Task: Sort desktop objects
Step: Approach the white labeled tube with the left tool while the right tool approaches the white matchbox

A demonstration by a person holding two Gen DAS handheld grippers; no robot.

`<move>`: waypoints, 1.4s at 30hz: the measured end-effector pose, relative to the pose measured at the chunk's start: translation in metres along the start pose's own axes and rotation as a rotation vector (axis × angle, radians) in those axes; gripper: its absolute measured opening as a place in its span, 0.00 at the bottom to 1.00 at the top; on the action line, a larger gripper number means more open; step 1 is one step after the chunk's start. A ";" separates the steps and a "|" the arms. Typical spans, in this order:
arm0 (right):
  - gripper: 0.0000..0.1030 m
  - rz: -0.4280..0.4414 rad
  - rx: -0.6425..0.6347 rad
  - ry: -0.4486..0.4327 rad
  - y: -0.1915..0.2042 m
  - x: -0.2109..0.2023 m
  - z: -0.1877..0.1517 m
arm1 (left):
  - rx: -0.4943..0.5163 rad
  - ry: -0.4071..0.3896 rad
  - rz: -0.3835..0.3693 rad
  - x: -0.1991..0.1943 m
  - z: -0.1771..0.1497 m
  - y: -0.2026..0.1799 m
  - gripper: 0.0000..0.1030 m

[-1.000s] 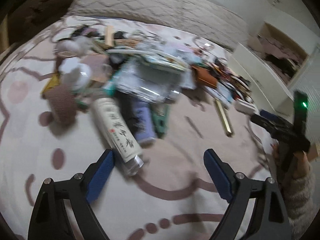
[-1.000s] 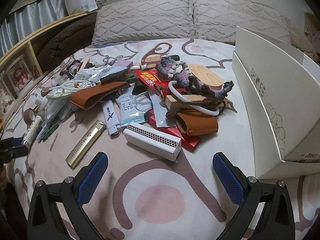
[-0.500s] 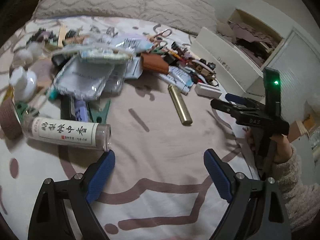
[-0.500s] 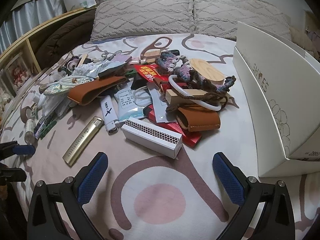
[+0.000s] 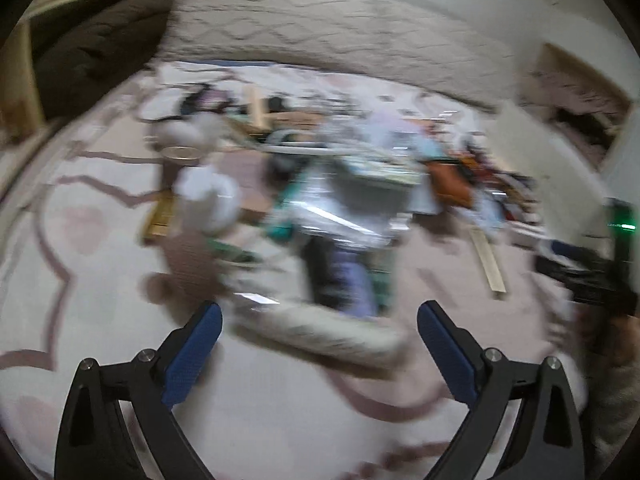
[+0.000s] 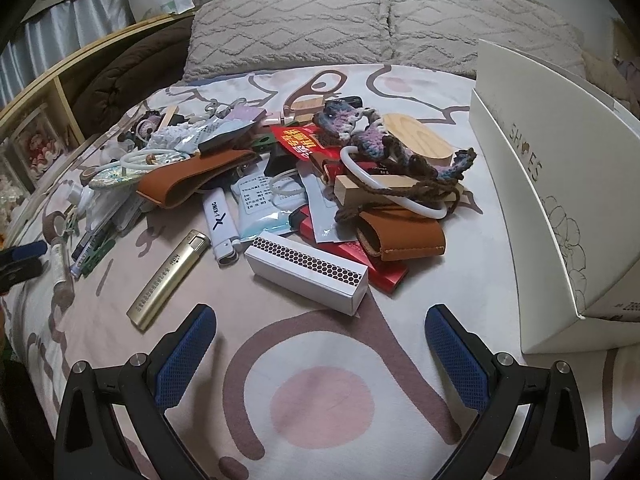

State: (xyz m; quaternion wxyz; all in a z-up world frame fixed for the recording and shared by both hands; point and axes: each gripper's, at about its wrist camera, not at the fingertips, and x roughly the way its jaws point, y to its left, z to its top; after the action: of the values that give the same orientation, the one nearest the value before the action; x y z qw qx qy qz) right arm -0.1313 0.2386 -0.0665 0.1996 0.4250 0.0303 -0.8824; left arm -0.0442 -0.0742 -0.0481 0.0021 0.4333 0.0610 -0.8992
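Left wrist view badly smeared. Left gripper (image 5: pixel 318 338) jaws wide, just been opening, pale tube (image 5: pixel 320 334), probably labelled bottle, lay between them ungripped. Right gripper (image 6: pixel 320 340) wide, empty, short of white box (image 6: pixel 306 272). Step: selecting pickup. Next: close on tube.

A bed covered by a cream sheet with mauve looping shapes (image 6: pixel 320 396) fills the scene. Two beige zigzag-textured pillows (image 6: pixel 288 28) lie at the far end. A light wooden shelf unit (image 6: pixel 48 92) stands left, beside a brown quilted blanket (image 6: pixel 132 68).
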 end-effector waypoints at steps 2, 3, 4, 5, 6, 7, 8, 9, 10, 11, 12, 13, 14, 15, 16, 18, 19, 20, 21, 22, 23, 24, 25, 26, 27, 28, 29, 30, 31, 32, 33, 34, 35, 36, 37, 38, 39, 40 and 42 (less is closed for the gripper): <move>1.00 -0.001 -0.004 0.002 0.001 0.001 0.000 | -0.012 -0.009 0.014 0.002 0.004 0.008 0.96; 1.00 -0.001 -0.007 0.004 0.001 0.001 0.000 | -0.014 -0.017 0.015 0.003 0.006 0.010 0.97; 1.00 -0.002 -0.011 0.005 0.002 0.001 0.000 | -0.010 -0.025 0.010 0.003 0.008 0.010 0.98; 1.00 -0.003 -0.014 0.006 0.002 0.002 0.000 | -0.005 -0.028 -0.002 0.004 0.009 0.010 1.00; 1.00 -0.004 -0.016 0.007 0.003 0.002 0.000 | -0.001 -0.022 -0.021 0.006 0.010 0.009 1.00; 1.00 -0.004 -0.018 0.007 0.003 0.002 0.000 | 0.000 -0.010 -0.045 0.009 0.010 0.008 1.00; 1.00 -0.004 -0.019 0.006 0.003 0.001 0.000 | -0.003 0.006 -0.074 0.011 0.010 0.007 1.00; 1.00 -0.003 -0.020 0.006 0.003 0.001 0.000 | -0.009 0.025 -0.106 0.014 0.009 0.007 1.00; 1.00 -0.001 -0.020 0.005 0.003 0.001 0.000 | -0.015 0.039 -0.128 0.015 0.007 0.006 1.00; 1.00 0.000 -0.021 0.003 0.003 0.000 0.000 | -0.017 0.048 -0.139 0.017 0.006 0.005 1.00; 1.00 0.001 -0.022 0.001 0.003 0.000 0.000 | -0.012 0.052 -0.146 0.016 0.004 0.002 1.00; 1.00 0.003 -0.023 -0.001 0.003 0.000 0.000 | -0.006 0.055 -0.156 0.015 0.002 0.000 1.00; 1.00 0.002 -0.025 -0.004 0.004 -0.001 0.001 | -0.003 0.059 -0.172 0.014 0.000 -0.003 1.00; 1.00 -0.002 -0.028 -0.009 0.005 -0.002 0.001 | -0.003 0.062 -0.192 0.013 -0.002 -0.006 1.00; 1.00 -0.008 -0.031 -0.012 0.005 -0.003 0.001 | -0.001 0.067 -0.219 0.011 -0.004 -0.009 1.00; 1.00 -0.037 -0.030 -0.016 0.007 -0.004 0.001 | 0.007 0.073 -0.253 0.008 -0.008 -0.015 1.00; 1.00 -0.048 -0.027 -0.015 0.007 -0.004 0.001 | 0.018 0.075 -0.264 0.006 -0.010 -0.019 1.00; 1.00 -0.051 -0.021 -0.012 0.006 -0.004 0.002 | 0.037 0.078 -0.276 0.005 -0.012 -0.025 1.00; 1.00 -0.048 -0.012 -0.008 0.006 -0.004 0.002 | 0.053 0.080 -0.283 0.004 -0.014 -0.031 1.00; 1.00 -0.040 0.004 -0.003 0.005 -0.004 0.003 | 0.068 0.083 -0.289 0.003 -0.015 -0.035 1.00; 1.00 -0.031 0.018 0.001 0.005 -0.004 0.003 | 0.083 0.087 -0.299 0.002 -0.017 -0.040 1.00; 1.00 -0.023 0.033 0.002 0.005 -0.003 0.004 | 0.095 0.092 -0.310 0.002 -0.019 -0.044 1.00; 1.00 -0.018 0.047 0.003 0.005 -0.004 0.005 | 0.107 0.098 -0.325 0.001 -0.021 -0.049 1.00; 1.00 -0.010 0.068 0.002 0.006 -0.003 0.006 | 0.118 0.103 -0.338 0.001 -0.023 -0.053 1.00; 1.00 0.000 0.094 0.001 0.006 -0.003 0.007 | 0.128 0.106 -0.348 0.000 -0.024 -0.056 1.00; 1.00 0.008 0.116 0.000 0.007 -0.003 0.008 | 0.143 0.110 -0.361 -0.001 -0.026 -0.061 1.00; 1.00 0.016 0.143 -0.004 0.007 -0.002 0.009 | 0.157 0.113 -0.376 -0.002 -0.028 -0.065 1.00; 1.00 0.018 0.169 -0.008 0.008 -0.001 0.011 | 0.171 0.115 -0.390 -0.003 -0.030 -0.070 1.00; 1.00 0.015 0.191 -0.012 0.009 -0.001 0.013 | 0.184 0.115 -0.402 -0.005 -0.032 -0.073 1.00; 1.00 0.007 0.208 -0.019 0.011 0.000 0.014 | 0.194 0.114 -0.410 -0.006 -0.033 -0.076 1.00; 1.00 -0.006 0.213 -0.027 0.014 0.001 0.015 | 0.205 0.114 -0.418 -0.007 -0.034 -0.079 1.00; 1.00 -0.021 0.209 -0.031 0.016 0.002 0.017 | 0.214 0.114 -0.426 -0.008 -0.036 -0.081 1.00; 1.00 -0.036 0.200 -0.030 0.019 0.004 0.017 | 0.224 0.115 -0.436 -0.010 -0.037 -0.083 1.00; 1.00 -0.052 0.190 -0.028 0.022 0.006 0.017 | 0.232 0.115 -0.444 -0.010 -0.038 -0.085 1.00; 1.00 -0.064 0.183 -0.026 0.023 0.008 0.017 | 0.237 0.115 -0.450 -0.011 -0.038 -0.087 1.00; 1.00 -0.080 0.181 -0.027 0.024 0.010 0.016 | 0.242 0.114 -0.456 -0.012 -0.039 -0.088 1.00; 1.00 -0.100 0.184 -0.031 0.024 0.011 0.014 | 0.245 0.113 -0.463 -0.013 -0.039 -0.088 1.00; 1.00 -0.114 0.190 -0.036 0.023 0.011 0.013 | 0.245 0.112 -0.466 -0.013 -0.038 -0.089 1.00; 0.95 -0.132 0.205 -0.044 0.020 0.011 0.011 | 0.240 0.106 -0.464 -0.013 -0.037 -0.089 1.00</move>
State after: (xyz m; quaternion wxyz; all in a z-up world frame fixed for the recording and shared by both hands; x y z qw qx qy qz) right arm -0.1379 0.2141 -0.0658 0.0973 0.4207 -0.0366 -0.9012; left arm -0.0122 0.0173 -0.0515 -0.2586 0.4516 0.0514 -0.8524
